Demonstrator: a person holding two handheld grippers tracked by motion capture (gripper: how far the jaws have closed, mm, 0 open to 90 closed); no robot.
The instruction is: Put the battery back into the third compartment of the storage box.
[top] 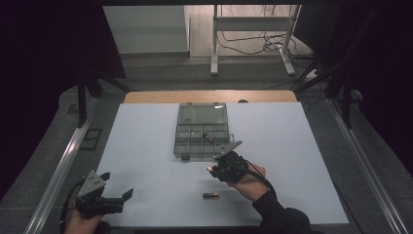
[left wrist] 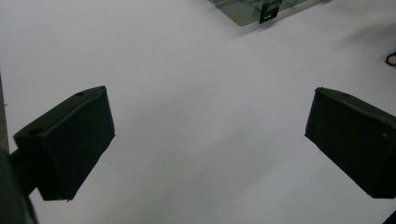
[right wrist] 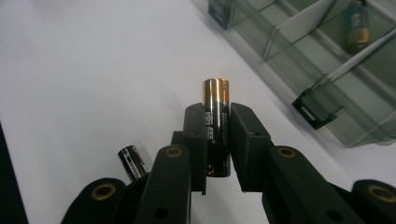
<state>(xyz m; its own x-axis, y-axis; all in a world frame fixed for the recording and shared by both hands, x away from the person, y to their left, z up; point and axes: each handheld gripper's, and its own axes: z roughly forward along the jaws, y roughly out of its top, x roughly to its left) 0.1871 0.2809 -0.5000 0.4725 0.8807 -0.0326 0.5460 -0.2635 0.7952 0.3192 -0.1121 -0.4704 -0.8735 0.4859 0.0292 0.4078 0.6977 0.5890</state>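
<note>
My right gripper (right wrist: pixel 217 116) is shut on a black and gold battery (right wrist: pixel 215 122), which stands upright between the pads with its gold end sticking out above them. In the high view this gripper (top: pixel 213 168) hovers just in front of the near edge of a clear compartment box (top: pixel 183 144). A second battery (top: pixel 210 195) lies on the white sheet below it, also visible as a battery (right wrist: pixel 132 163) beside the jaws. A third battery (right wrist: pixel 357 25) rests in a box compartment. My left gripper (top: pixel 118 192) stands open at the near left, nothing between its jaws (left wrist: pixel 208 140).
The box lid (top: pixel 202 113) lies open toward the far side. A black latch (right wrist: pixel 314 112) sits on the box's near wall. The white sheet (top: pixel 146 146) covers the table; metal rails (top: pixel 63 161) run along both sides. A desk frame and cables stand beyond.
</note>
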